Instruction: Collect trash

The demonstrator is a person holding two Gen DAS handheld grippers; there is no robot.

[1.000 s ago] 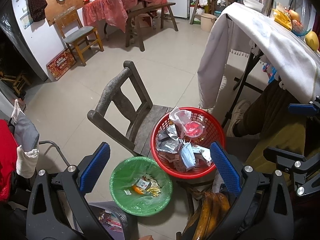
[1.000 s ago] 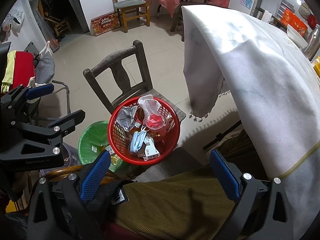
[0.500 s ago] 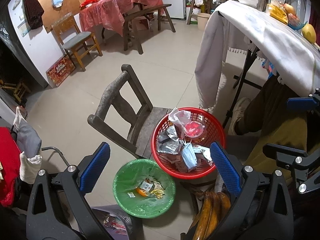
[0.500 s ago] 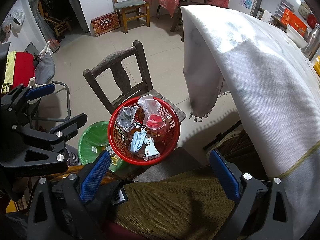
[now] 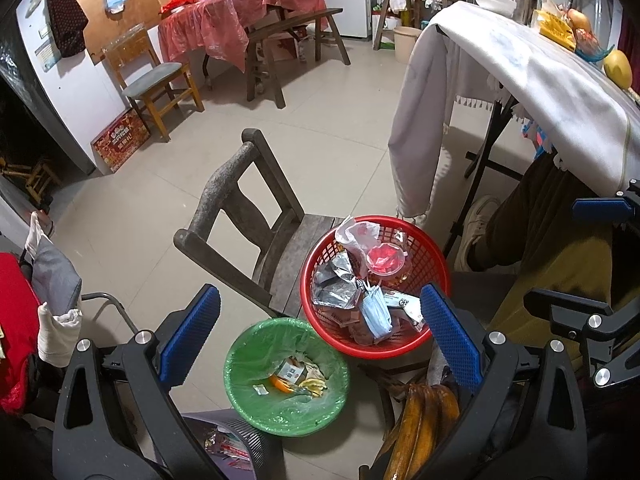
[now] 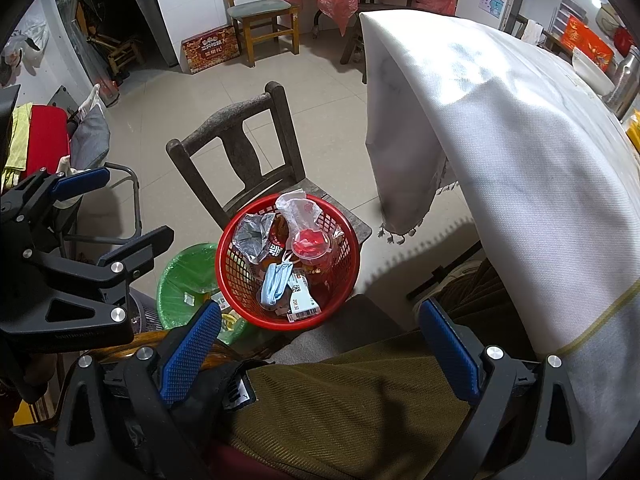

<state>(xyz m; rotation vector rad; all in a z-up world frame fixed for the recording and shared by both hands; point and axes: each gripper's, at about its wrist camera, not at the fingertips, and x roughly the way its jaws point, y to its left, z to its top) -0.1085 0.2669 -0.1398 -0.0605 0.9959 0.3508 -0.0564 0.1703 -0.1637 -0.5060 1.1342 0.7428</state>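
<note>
Red mesh basket (image 5: 424, 248) holds crinkled foil wrappers (image 5: 334, 290) on a weathered wooden chair (image 5: 244, 216).

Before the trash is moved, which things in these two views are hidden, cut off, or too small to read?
- Green bin: right view, the red basket and a right tong finger cover its near side.
- Bottom of the basket: both views, silver wrappers and a blue mask lie on top.
- Label print: right view, too small.
- Grey mesh bin: left view, cut by the frame edge and the left tongs.
</note>
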